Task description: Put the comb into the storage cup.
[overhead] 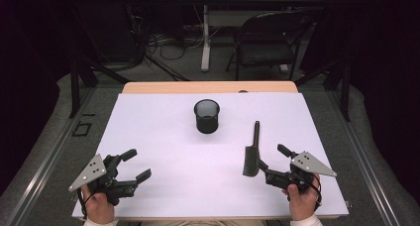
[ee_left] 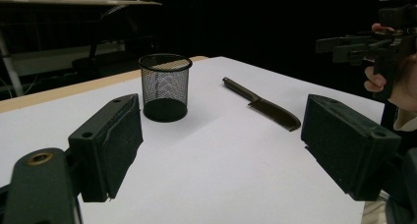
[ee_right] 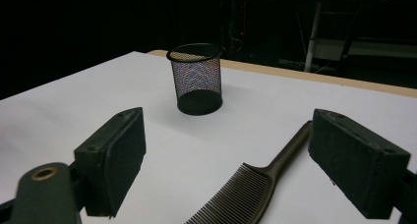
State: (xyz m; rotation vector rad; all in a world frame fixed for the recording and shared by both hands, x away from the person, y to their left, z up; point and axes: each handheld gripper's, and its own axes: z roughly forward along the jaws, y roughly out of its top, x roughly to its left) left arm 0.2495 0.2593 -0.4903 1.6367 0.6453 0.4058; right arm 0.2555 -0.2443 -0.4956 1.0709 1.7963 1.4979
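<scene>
A black mesh cup (overhead: 206, 115) stands upright in the middle of the white table top (overhead: 163, 151). A dark comb (overhead: 252, 151) lies flat to its right, handle pointing away from me. My right gripper (overhead: 272, 157) hovers just right of the comb's toothed end, open. In the right gripper view the comb (ee_right: 255, 182) lies on the table below the gap between the jaws, with the cup (ee_right: 196, 79) farther ahead. My left gripper (overhead: 137, 165) is open over the near left of the table, nothing between its fingers. The left gripper view shows the cup (ee_left: 164, 86) and comb (ee_left: 263, 105).
The white sheet covers a wooden table whose far edge (overhead: 208, 87) shows bare. Beyond it stand a folding chair (overhead: 270, 42) and a desk leg (overhead: 205, 37) on the floor. The right gripper (ee_left: 364, 44) and its hand appear at the top right of the left gripper view.
</scene>
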